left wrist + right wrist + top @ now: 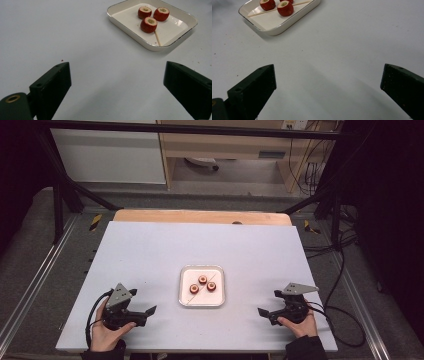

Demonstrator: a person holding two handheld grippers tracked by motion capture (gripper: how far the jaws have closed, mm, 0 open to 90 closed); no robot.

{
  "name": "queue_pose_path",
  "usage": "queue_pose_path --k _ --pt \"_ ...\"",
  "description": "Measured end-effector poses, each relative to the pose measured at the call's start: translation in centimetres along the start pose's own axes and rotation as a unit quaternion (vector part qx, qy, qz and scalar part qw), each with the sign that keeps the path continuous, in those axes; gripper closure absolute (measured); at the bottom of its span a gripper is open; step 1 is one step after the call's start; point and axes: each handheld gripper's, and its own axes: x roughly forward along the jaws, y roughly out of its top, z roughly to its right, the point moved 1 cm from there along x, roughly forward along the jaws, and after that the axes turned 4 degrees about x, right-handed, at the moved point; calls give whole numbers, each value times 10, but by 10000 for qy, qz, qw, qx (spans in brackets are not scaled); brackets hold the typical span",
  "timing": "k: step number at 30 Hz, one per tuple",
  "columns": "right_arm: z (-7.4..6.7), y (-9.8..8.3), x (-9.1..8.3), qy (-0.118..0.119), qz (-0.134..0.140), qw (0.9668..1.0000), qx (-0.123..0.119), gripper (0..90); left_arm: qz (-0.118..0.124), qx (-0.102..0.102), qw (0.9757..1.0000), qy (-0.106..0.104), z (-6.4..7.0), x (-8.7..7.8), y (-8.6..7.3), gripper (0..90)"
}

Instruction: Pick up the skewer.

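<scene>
A white tray (201,300) in the middle of the table holds three red cored fruits (202,280) and a thin wooden skewer (189,301). My left gripper (142,303) rests near the front left edge, held by a hand, open with nothing between its jaws. In the left gripper view the tray (152,46) lies ahead to the right, with the fruits (148,24) and skewer (157,38) in it. My right gripper (270,303) rests near the front right edge, also open and empty. In its own view the tray (277,31), a fruit (285,8) and the skewer (274,10) sit at upper left.
The white tabletop (150,255) spreads out around the tray. A wooden board edge (200,216) runs along its far side. Black frame bars (65,195) and cables (340,270) stand beyond the table's sides.
</scene>
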Motion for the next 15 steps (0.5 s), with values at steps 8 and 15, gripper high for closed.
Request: queue_pose_path --k 8,15 --pt "0 0 0 -19 -12 10000 -6 7 -64 133 9999 -42 6 5 6 77" --pt "0 0 1 -31 -33 10000 3 7 -276 230 9993 -106 16 19 13 75"
